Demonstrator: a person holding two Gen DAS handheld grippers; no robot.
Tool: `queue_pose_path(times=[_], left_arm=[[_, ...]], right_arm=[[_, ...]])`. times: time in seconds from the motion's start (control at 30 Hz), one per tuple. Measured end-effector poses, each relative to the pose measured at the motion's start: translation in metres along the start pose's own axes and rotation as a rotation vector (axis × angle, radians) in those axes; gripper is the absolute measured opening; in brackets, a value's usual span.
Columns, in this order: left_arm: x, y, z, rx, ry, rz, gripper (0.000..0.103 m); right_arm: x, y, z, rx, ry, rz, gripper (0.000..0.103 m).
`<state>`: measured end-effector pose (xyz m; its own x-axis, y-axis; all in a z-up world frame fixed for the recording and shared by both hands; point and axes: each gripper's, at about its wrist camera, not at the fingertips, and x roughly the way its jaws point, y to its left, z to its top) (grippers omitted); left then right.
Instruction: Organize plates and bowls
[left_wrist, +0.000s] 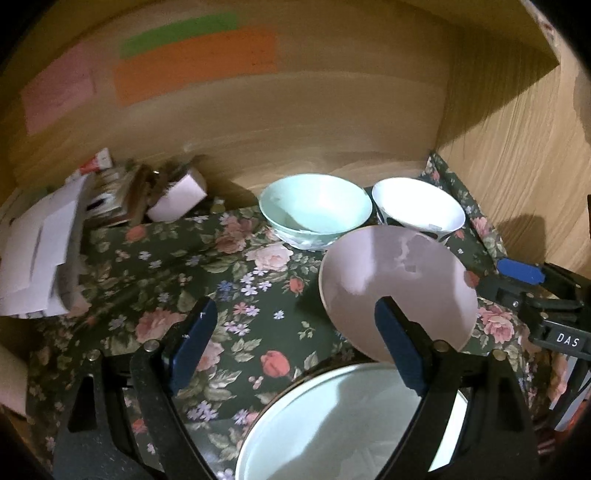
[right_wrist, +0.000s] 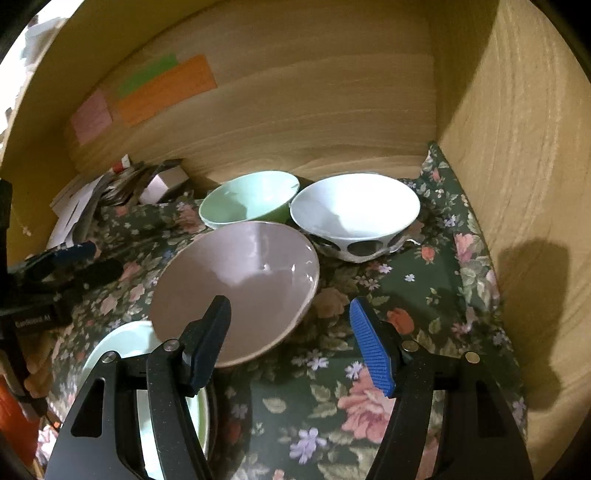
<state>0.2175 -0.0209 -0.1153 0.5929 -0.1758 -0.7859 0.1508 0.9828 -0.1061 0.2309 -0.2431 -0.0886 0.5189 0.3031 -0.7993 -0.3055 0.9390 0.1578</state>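
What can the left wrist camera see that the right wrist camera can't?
Only the left wrist view shows the left gripper head-on, jaws wide apart, and the white label on the right gripper.

Only the right wrist view shows the black spots on the white bowl and the right gripper's blue ribbed pad.

Both show the mint green bowl, the pink bowl, the pale plate, the floral cloth and coloured sticky notes.
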Motion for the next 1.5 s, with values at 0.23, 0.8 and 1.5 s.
queue_pose_path(times=[0.23, 0.8, 1.5], left_arm=[[0.036, 0.0, 0.005, -0.016, 0.079, -0.023, 0.082], [0.078, -0.009, 0.001, -0.02, 0.179, -0.087, 0.038], [0.078, -0.016, 0.0, -0.045, 0.183, -0.135, 0.019]], right_arm=[[0.028, -0.005, 0.003, 0.018, 0.039, 0.01, 0.064], [0.059, -0.006, -0.001, 0.028, 0.114, 0.067, 0.039], [0.053, -0.005, 0.003, 0.032, 0.083, 0.033, 0.024]])
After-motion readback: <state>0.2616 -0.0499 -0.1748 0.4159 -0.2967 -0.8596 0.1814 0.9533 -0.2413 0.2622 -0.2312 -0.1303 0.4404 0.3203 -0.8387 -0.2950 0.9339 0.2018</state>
